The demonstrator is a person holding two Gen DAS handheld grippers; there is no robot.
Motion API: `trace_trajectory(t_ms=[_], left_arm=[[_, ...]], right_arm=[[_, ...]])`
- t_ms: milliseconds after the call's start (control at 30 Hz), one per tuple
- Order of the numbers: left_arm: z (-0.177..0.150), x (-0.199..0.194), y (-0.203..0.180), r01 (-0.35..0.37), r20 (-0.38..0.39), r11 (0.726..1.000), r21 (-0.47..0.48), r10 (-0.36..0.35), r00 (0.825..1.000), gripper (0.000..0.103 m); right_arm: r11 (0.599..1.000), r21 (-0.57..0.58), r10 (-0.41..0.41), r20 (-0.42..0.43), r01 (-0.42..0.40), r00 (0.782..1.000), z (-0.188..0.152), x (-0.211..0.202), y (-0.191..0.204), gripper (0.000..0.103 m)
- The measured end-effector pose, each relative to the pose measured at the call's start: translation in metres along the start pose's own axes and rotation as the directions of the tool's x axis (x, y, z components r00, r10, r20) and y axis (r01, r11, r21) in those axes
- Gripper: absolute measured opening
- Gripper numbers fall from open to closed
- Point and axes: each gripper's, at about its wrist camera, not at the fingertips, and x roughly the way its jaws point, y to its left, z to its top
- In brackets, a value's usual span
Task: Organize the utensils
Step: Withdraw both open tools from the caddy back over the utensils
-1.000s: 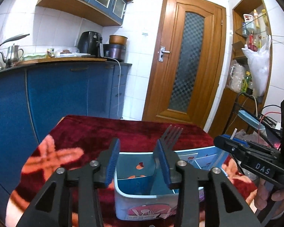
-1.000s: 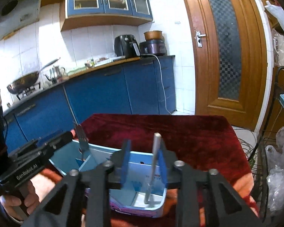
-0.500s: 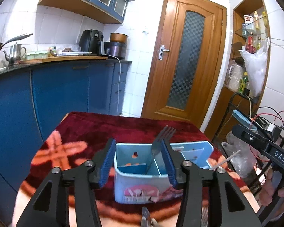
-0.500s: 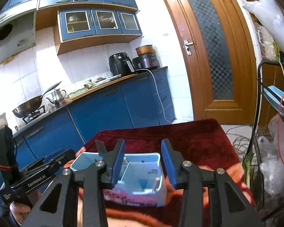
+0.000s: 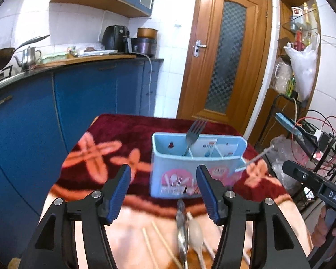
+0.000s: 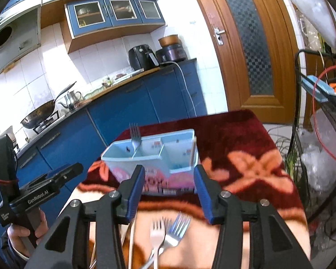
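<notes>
Both grippers, left gripper (image 5: 163,190) and right gripper (image 6: 169,187), gape empty; ahead of them the caddy (image 5: 197,157) holds one fork (image 5: 193,134), with forks (image 6: 168,231) and chopsticks (image 5: 150,244) left below.

Loose forks (image 6: 165,235) motion-blurred, handles cut off by bottom edge; spoon (image 5: 196,233) and chopsticks (image 5: 161,242) smeared, cropped below

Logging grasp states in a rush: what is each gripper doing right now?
Left gripper: open, holding nothing.
Right gripper: open, holding nothing.
</notes>
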Motion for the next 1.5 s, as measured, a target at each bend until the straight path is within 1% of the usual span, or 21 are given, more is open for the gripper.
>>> trace_trajectory(t_ms=[133,233,433,700,967,1233,1367,1500], left_arm=[[-0.011,-0.006,0.007,-0.009,-0.038,1.0,-0.02,0.008,0.999,0.063],[-0.02,-0.008,0.014,-0.015,-0.079,0.999,-0.043,0.012,0.997,0.063],[-0.041,-0.008,0.026,-0.036,-0.146,0.996,-0.082,0.024,0.989,0.063],[-0.065,-0.005,0.034,-0.052,-0.221,0.993,-0.109,0.027,0.975,0.063],[-0.079,0.003,0.031,-0.065,-0.303,0.994,-0.088,0.035,0.952,0.064],[-0.088,0.011,0.022,-0.047,-0.352,0.997,-0.067,0.02,0.936,0.064],[-0.093,0.018,0.02,-0.045,-0.383,0.997,-0.066,0.017,0.923,0.064],[-0.095,0.022,0.019,-0.027,-0.395,0.997,-0.073,-0.004,0.918,0.064]], right_arm=[[1.0,0.014,-0.002,-0.031,0.003,1.0,-0.016,-0.005,-0.001,0.052],[1.0,0.019,-0.004,-0.058,0.005,0.998,-0.027,-0.008,-0.001,0.054],[0.999,0.034,-0.009,-0.12,0.013,0.993,-0.049,-0.006,-0.004,0.054],[0.998,0.054,-0.015,-0.18,0.025,0.984,-0.067,-0.003,-0.008,0.055],[0.997,0.072,-0.018,-0.23,0.035,0.973,-0.084,0.0,-0.014,0.055],[0.996,0.086,-0.017,-0.256,0.04,0.967,-0.092,0.003,-0.021,0.056],[0.995,0.09,-0.015,-0.262,0.04,0.965,-0.094,0.003,-0.023,0.056],[0.995,0.093,-0.013,-0.271,0.04,0.963,-0.095,0.005,-0.025,0.056]])
